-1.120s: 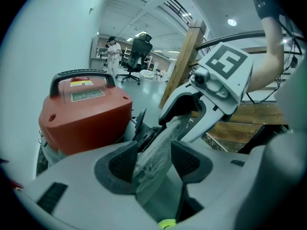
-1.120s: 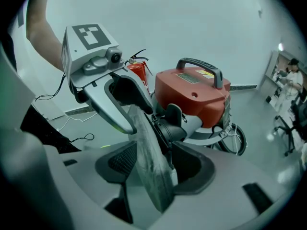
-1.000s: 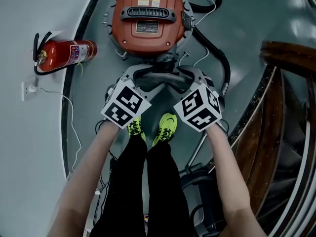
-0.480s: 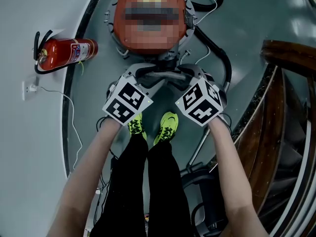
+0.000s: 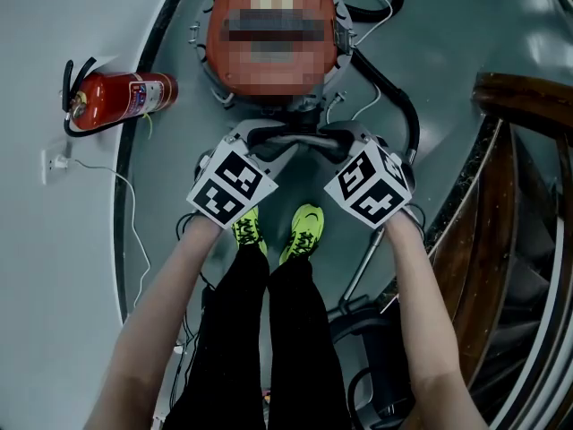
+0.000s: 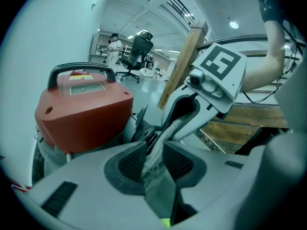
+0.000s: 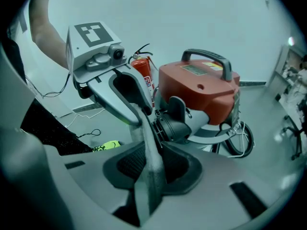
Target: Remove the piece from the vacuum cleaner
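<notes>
Although the red vacuum (image 5: 273,34) stands on the floor just ahead of the person's feet, the change is at its front: both grippers' jaws have just been closing, with the grey piece (image 7: 146,138) between them. I judge that the grasp is now made and the pull comes next. The piece runs as a pale band from one gripper to the other, just beside the black port (image 7: 168,126) on the vacuum's near side, and looks not yet freed. The left gripper (image 6: 154,162) is about half closed, its ribbed pads (image 6: 132,163) pressing the band from both sides. The right gripper (image 7: 151,166) pinches it likewise, further along.
</notes>
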`<state>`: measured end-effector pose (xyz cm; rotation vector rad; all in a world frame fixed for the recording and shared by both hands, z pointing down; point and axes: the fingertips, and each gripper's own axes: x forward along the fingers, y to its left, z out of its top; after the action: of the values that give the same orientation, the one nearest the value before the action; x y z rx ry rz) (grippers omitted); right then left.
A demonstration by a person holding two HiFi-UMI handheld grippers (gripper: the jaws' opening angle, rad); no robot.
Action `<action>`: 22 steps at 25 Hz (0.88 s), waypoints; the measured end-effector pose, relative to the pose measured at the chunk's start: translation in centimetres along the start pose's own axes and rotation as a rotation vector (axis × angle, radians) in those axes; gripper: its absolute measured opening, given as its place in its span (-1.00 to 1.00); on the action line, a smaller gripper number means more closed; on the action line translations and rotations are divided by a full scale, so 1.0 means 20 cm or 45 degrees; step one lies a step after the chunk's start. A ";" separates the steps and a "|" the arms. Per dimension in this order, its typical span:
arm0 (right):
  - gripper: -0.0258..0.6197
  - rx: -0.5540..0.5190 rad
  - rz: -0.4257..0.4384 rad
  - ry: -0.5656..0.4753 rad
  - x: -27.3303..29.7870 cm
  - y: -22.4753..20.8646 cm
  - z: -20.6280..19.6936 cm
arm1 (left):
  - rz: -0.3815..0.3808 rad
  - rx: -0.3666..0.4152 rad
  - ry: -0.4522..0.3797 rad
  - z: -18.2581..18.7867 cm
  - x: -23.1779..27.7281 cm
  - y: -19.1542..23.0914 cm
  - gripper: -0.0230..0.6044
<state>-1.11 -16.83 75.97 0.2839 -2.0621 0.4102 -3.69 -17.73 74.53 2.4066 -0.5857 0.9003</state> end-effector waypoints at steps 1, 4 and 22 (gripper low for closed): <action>-0.63 0.006 -0.004 -0.002 -0.01 0.00 0.00 | -0.003 -0.003 -0.001 0.00 0.00 0.00 -0.56; -0.65 -0.007 -0.010 0.011 -0.01 0.00 -0.01 | -0.004 -0.009 0.006 0.00 -0.01 0.00 -0.56; -0.72 -0.023 -0.037 0.012 -0.03 0.08 -0.03 | 0.013 0.057 0.058 -0.04 -0.04 -0.06 -0.61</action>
<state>-0.94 -15.15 75.46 0.3008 -2.0493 0.3744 -3.92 -16.18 74.18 2.4181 -0.5668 0.9792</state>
